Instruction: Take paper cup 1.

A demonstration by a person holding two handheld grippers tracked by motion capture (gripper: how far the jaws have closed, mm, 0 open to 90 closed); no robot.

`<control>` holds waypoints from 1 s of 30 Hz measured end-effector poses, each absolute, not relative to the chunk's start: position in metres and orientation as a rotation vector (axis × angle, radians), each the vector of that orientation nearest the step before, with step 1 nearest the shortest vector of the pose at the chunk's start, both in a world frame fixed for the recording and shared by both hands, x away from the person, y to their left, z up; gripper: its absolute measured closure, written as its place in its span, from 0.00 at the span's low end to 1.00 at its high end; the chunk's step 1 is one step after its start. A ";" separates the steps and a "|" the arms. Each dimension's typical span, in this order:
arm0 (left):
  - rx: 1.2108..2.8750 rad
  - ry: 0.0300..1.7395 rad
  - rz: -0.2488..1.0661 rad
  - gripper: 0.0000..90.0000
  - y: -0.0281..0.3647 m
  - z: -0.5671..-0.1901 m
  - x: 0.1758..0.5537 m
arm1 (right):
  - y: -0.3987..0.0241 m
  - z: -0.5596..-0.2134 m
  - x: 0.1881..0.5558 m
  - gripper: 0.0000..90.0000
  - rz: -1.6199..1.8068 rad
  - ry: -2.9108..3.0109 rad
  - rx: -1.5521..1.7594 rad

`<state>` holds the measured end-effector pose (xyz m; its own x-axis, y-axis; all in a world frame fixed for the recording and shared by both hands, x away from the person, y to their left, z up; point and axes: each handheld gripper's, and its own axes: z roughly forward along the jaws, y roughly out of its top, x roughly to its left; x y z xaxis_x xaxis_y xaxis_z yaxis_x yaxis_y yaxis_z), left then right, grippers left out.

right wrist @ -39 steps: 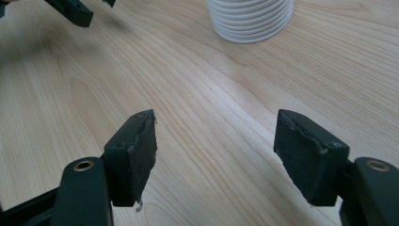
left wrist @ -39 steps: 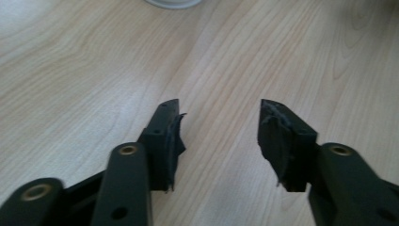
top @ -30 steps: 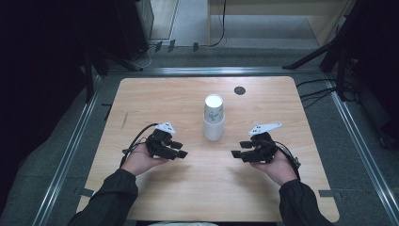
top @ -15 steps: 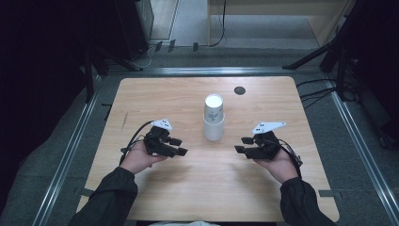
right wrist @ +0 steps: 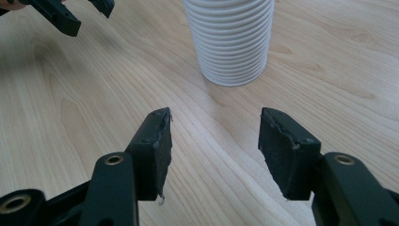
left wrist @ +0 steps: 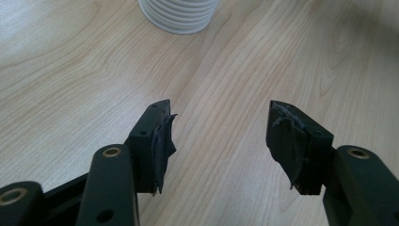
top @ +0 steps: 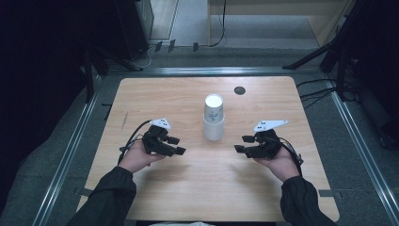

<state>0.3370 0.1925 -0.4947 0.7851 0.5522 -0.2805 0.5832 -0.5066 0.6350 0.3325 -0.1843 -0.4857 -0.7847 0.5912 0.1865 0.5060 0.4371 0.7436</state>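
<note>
Stacked cups mid-table between empty left gripper, jaws just opening, and right gripper, jaws apart. Liable to topple if nudged from one side.

Bare wood is lying open all around on the table, so there's plenty of room to slide in from either side. The one thing sitting in the way is the stack of paper cups, standing upright mid-table between the left gripper and the right gripper, apart from both. A small dark disc is sitting behind it near the far edge.
</note>
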 end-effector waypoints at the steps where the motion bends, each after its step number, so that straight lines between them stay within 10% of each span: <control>1: 2.229 0.839 -0.050 0.45 0.193 -0.495 0.337 | -0.183 -0.485 0.333 0.50 1.279 2.580 0.987; 30: 2.254 0.810 -0.038 0.39 0.197 -0.492 0.328 | -0.135 -0.395 0.397 0.41 1.034 2.764 0.751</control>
